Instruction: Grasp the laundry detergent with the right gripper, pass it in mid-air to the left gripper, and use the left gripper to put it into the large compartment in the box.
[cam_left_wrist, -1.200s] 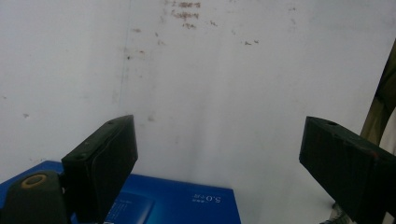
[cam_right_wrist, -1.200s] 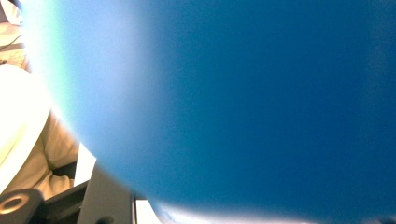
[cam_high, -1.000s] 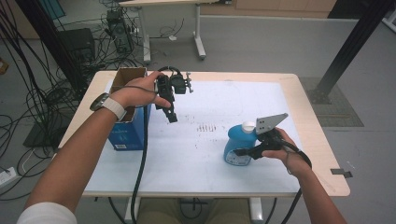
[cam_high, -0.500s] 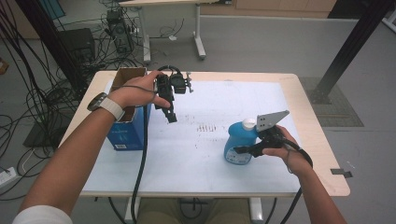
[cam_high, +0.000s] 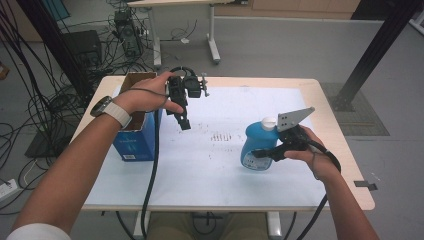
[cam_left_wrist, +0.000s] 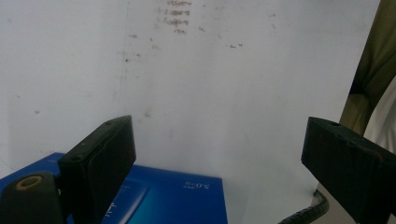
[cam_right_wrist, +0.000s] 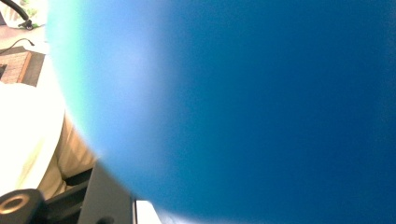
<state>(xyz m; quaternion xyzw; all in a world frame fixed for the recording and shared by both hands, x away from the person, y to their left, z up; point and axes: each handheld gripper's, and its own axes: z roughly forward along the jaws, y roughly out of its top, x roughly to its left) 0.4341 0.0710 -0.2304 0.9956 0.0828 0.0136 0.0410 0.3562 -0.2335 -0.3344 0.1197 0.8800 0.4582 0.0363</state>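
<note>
Right hand-held gripper (cam_high: 265, 152) around blue bottle (cam_high: 255, 147)

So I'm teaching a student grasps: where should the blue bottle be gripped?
Around its wide lower body, coming level from the right side, as the right hand-held gripper does. The blue bottle stands upright; its white cap is narrow.

I can make out little. On the blue cardboard box (cam_left_wrist: 154, 198) at the worktop's left edge, the left gripper view shows small pale print, upside down, perhaps "5.0"; I can't confirm it. The faint rows of brown marks on the white paper sheet (cam_high: 220, 136) are unreadable.
</note>
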